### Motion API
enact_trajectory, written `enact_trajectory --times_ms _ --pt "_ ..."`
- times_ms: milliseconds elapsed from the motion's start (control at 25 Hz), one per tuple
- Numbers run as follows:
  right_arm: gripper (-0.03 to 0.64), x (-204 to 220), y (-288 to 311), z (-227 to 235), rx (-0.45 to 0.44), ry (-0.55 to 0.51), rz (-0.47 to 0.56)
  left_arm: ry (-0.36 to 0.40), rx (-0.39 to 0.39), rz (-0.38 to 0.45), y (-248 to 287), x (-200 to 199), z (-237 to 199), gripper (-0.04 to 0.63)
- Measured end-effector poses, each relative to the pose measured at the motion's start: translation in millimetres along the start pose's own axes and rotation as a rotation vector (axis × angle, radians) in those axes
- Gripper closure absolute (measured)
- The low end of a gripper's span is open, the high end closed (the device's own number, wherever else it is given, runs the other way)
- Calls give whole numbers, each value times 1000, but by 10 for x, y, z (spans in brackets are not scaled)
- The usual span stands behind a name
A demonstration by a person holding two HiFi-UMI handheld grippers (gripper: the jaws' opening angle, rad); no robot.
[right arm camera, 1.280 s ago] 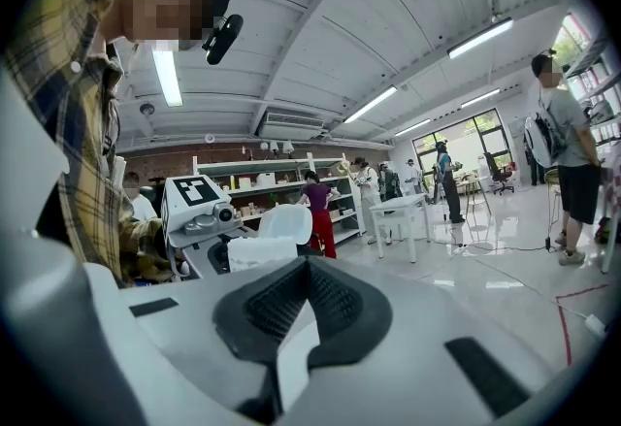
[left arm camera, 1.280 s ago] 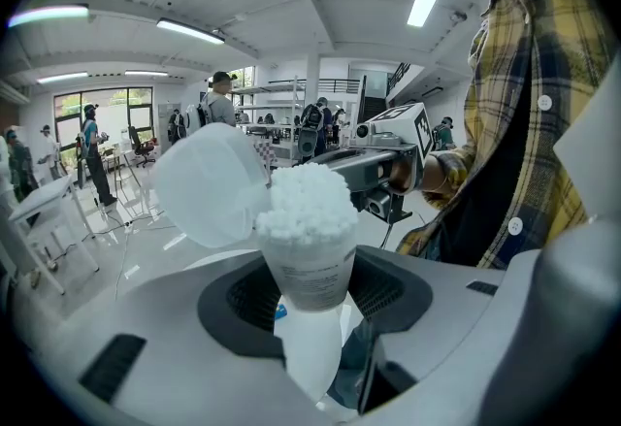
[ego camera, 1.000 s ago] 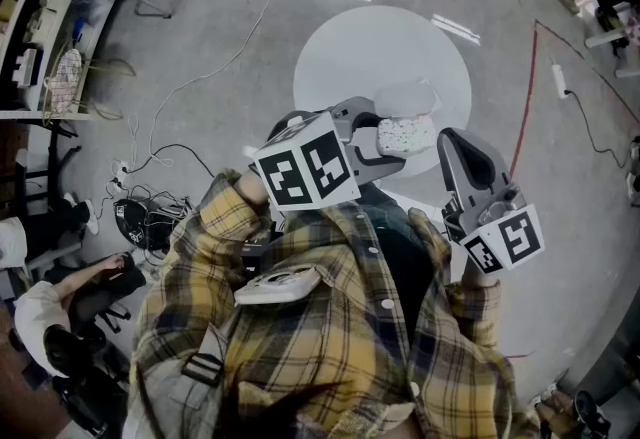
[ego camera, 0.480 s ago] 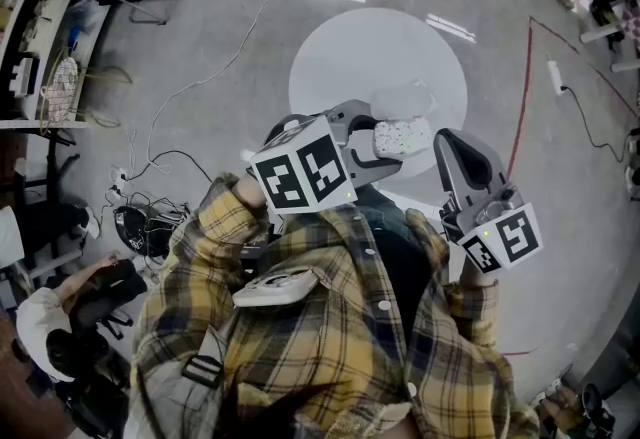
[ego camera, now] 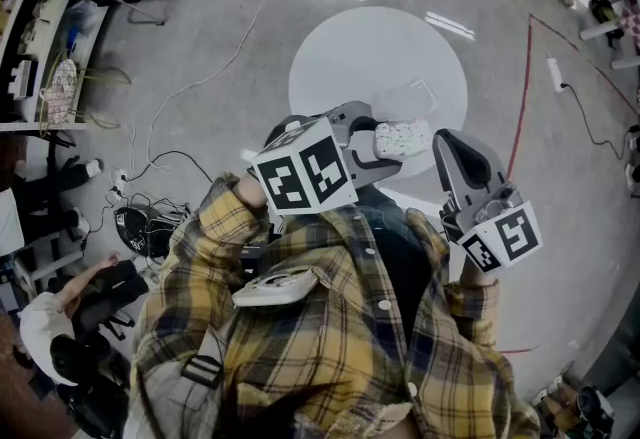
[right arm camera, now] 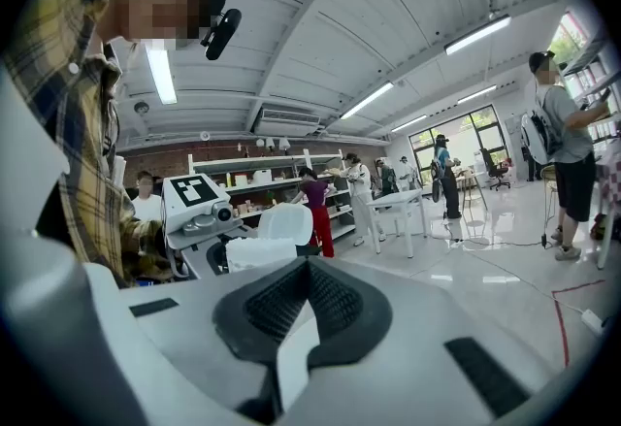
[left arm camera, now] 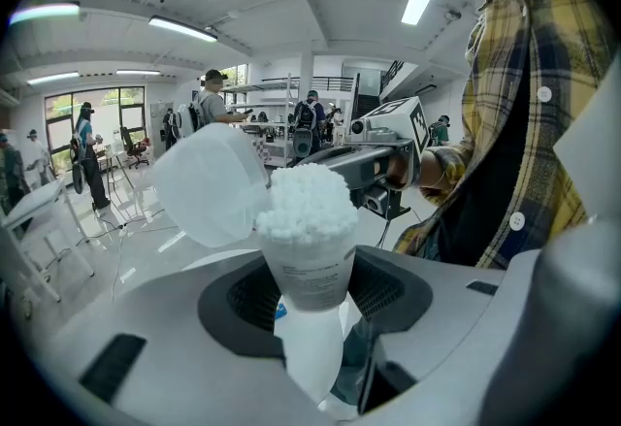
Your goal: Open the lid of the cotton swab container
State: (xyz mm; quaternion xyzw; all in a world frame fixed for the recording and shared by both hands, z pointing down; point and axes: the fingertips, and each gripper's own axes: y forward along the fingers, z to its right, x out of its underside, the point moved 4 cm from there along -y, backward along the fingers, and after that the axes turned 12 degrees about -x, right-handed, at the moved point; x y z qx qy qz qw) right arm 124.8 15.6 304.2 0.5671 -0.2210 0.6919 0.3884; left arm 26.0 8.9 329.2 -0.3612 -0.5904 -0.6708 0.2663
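Left tool [left arm camera: 312,296] clamps open cotton swab container [left arm camera: 289,247]; label [left arm camera: 310,271] illegible.

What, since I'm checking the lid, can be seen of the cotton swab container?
The cotton swab container is a translucent white plastic tub with a printed label, packed with white cotton swabs. Its lid stands flipped open, tilted beside the rim. The left tongs clamp its body between their dark pads, in mid-air.
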Motion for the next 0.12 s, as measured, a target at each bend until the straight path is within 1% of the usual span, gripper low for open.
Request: enact_trajectory --times_ms 120 --pt "601 4 20 8 4 3 0 1 4 0 -1 13 -16 383"
